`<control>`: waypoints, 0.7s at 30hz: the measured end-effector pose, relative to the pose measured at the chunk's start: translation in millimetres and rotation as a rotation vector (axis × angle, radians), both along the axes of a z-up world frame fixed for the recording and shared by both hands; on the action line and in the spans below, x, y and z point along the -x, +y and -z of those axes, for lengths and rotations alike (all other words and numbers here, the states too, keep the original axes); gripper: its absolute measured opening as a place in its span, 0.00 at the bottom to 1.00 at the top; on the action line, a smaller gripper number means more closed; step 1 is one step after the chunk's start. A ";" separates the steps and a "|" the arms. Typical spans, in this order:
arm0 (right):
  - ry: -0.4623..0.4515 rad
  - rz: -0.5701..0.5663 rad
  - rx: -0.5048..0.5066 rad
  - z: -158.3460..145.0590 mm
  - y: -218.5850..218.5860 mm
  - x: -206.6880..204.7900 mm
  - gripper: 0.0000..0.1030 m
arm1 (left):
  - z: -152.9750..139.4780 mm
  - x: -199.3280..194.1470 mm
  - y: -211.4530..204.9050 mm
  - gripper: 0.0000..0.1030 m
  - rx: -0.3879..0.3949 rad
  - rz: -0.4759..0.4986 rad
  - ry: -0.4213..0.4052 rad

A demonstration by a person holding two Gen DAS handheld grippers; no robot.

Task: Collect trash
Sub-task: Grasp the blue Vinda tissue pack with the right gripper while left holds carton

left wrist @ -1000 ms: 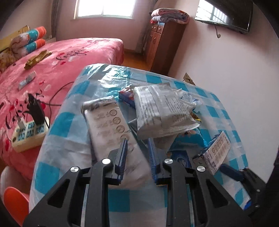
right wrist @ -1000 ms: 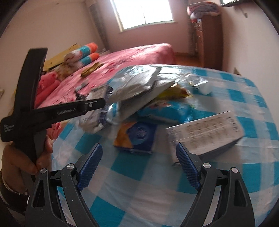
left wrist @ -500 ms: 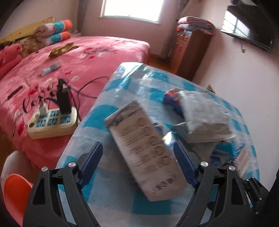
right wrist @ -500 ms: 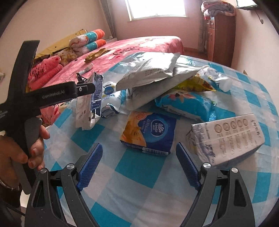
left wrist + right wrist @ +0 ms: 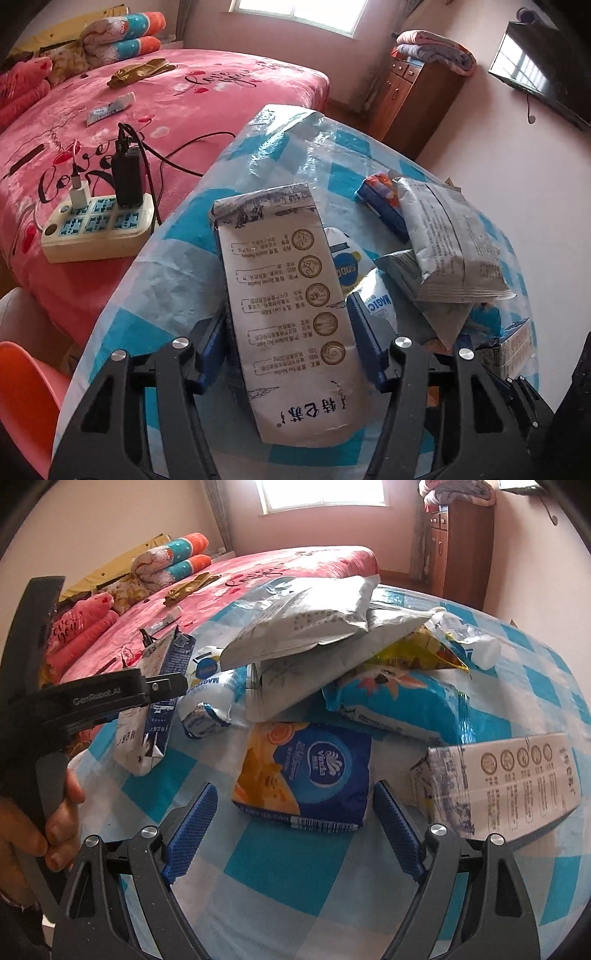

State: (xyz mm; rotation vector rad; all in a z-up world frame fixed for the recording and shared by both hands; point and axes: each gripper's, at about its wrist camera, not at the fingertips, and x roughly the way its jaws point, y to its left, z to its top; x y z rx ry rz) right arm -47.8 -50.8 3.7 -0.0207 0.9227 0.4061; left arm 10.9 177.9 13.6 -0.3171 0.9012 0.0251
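A white milk carton with round printed emblems lies lengthwise between the fingers of my left gripper. The jaws are closing and the blue pads sit against the carton's two sides. In the right wrist view the same carton hangs tilted off the checked cloth in that gripper. My right gripper is open, just short of a blue and orange tissue pack. Nothing lies between its fingers. A second white carton lies to its right.
Grey mailer bags, a blue wipes pack, a yellow snack bag and a plastic bottle are heaped on the blue-checked table. A pink bed with a power strip borders it. An orange chair stands low left.
My left gripper opened wide, moved over the white carton and closed in on its sides. The right gripper sank closer to the tissue pack and stayed open.
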 end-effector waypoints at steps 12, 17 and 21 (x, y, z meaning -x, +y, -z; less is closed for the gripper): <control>-0.036 -0.001 0.099 5.0 12.8 -6.2 0.83 | 1.0 18.4 -4.9 0.59 0.009 0.025 -0.012; -0.046 0.000 0.124 5.9 18.5 -7.5 0.76 | 1.2 31.6 -3.7 0.59 0.002 0.026 -0.016; -0.055 -0.016 0.124 5.5 19.4 -3.8 0.70 | 1.0 42.7 0.7 0.59 -0.006 0.021 -0.017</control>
